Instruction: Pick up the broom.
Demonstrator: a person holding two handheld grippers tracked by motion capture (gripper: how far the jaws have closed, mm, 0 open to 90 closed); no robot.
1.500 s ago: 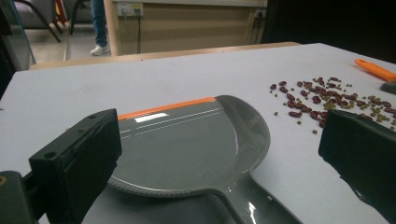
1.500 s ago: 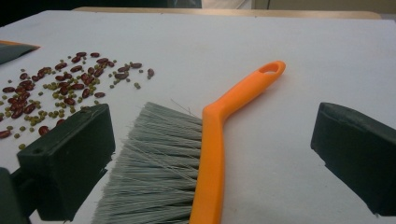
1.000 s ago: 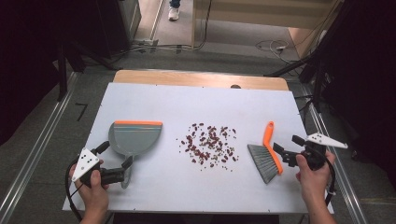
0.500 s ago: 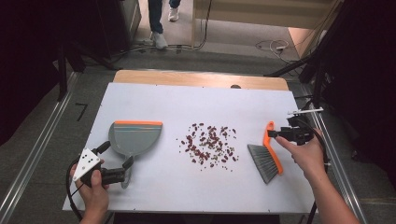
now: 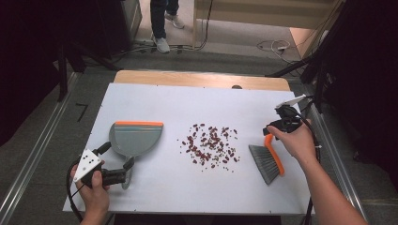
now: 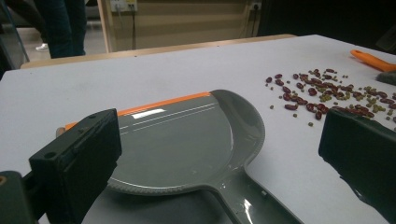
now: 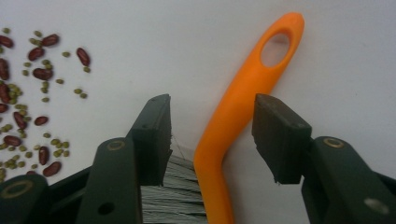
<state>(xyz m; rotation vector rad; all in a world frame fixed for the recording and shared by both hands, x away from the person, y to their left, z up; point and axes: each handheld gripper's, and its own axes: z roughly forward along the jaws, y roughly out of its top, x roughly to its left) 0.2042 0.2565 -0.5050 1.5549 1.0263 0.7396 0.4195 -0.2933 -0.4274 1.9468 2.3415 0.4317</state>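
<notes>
The white worktop (image 5: 155,201) carries it all. On its left, the grey dustpan (image 5: 133,138) lies flat, a stiff, light plastic thing, best taken by its handle; the left claw (image 5: 126,169) sits wide around that handle, pads not yet pressing. Mid-worktop, the scattered beans (image 5: 210,145) are small, hard and quick to roll. At right lies the brush (image 5: 268,159): soft bristles, rigid and slick orange handle (image 7: 238,105), so the handle is the place to grip. The right claw (image 7: 210,135) straddles it, half-narrowed, gaps on both sides. A second ago it was beside the bristles, wide; it has been closing, the left unmoved.
</notes>
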